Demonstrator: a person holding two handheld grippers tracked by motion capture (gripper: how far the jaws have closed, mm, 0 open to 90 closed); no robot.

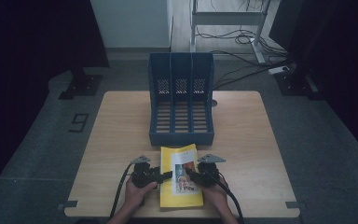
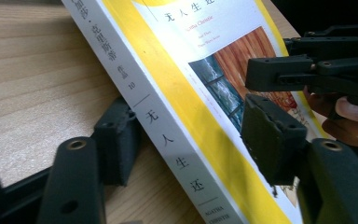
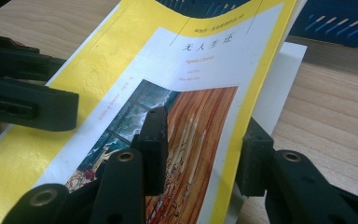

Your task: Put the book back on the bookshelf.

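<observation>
Paperback book (image 1: 182, 176), yellow-covered, lies flat on the pale wooden table (image 1: 242, 140) in the lower middle of the high view, just in front of a blue three-slot file rack (image 1: 181, 100) that stands at the centre of the frame. Its cover has a white panel with Chinese title characters, the author's name Agatha Christie in small red letters, and a picture in orange-brown and grey-blue below. The spine is white with black Chinese characters. In the high view the long axis of the book runs from the bottom of the frame up toward the rack, leaning slightly to the right at the top, and the title end is the end nearer the rack.

Left gripper (image 1: 161, 176) comes in from the lower left of the high view, held in a person's hand, and straddles the spine edge of the book. In the left gripper view one black jaw sits on the table side of the spine (image 2: 168, 140) and the other hovers over the cover; a gap shows on each side, so the jaws are part open and not pressing.

Right gripper (image 1: 193, 176) comes in from the lower right. In the right gripper view one jaw rests over the picture on the cover (image 3: 186, 135) and the other stands beyond the page edge, where the cover lifts a little off a white page beneath. I cannot tell whether these jaws pinch the cover.
</observation>
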